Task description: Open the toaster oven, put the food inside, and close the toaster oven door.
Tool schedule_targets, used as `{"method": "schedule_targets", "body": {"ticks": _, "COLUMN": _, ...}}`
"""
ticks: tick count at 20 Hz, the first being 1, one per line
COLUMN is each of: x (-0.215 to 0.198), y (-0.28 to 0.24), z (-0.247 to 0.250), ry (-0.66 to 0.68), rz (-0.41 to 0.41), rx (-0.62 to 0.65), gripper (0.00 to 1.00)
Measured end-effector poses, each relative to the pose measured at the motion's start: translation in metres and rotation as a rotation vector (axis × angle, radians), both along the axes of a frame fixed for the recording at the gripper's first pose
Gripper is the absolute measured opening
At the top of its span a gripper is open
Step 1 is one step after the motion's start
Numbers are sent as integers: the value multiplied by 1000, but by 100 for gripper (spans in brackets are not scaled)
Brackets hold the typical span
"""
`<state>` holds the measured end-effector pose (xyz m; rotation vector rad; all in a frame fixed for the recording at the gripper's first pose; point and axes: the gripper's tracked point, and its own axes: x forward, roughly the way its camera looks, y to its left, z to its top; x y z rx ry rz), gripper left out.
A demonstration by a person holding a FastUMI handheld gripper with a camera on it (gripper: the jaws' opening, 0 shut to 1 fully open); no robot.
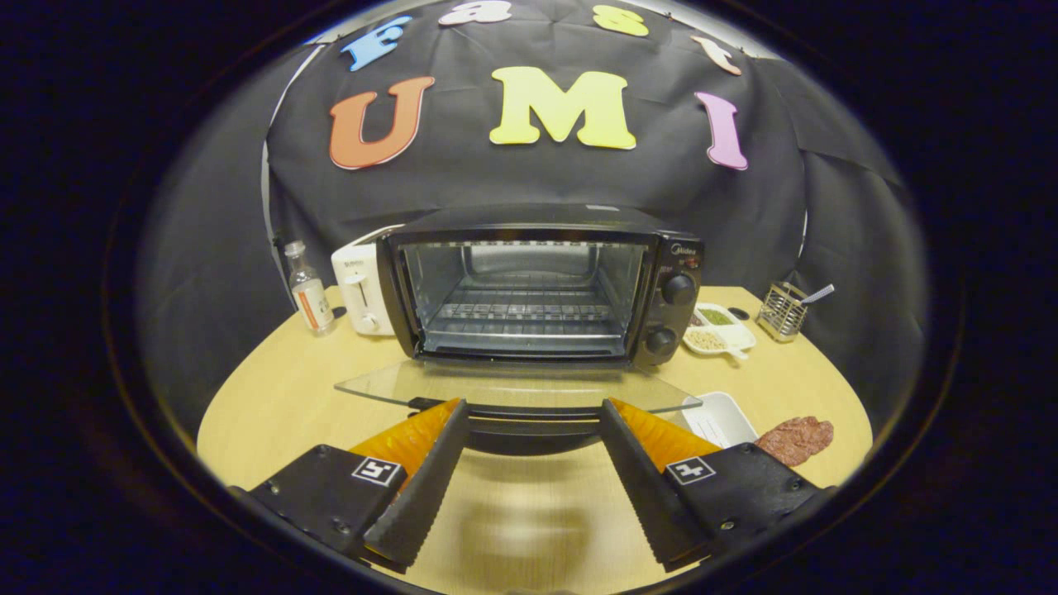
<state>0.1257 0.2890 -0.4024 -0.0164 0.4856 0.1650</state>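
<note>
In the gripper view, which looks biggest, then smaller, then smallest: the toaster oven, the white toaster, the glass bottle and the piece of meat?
1. Toaster oven, by far the biggest.
2. White toaster.
3. Glass bottle and piece of meat look about alike; the meat lies nearer the camera, so I won't rank them.
The gripper is open at the lowered door.

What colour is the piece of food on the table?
Reddish-brown, mottled; the food shows in the gripper view, beside the white tray.
</note>
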Motion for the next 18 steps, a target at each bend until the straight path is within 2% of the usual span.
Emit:
{"method": "schedule_targets", "body": {"ticks": 4, "x": -11, "y": -3, "z": -27, "ry": 58, "rz": 23, "rx": -29, "gripper": 100}}
{"method": "schedule_targets", "body": {"ticks": 11, "x": -18, "y": -4, "z": -69, "ry": 191, "rz": 2, "rx": 25, "gripper": 100}}
{"method": "schedule_targets", "body": {"ticks": 15, "x": -19, "y": -5, "z": -72, "ry": 171, "rz": 11, "rx": -37, "gripper": 100}}
{"method": "schedule_targets", "body": {"ticks": 18, "x": -20, "y": -6, "z": -71, "ry": 171, "rz": 29, "rx": -38, "gripper": 100}}
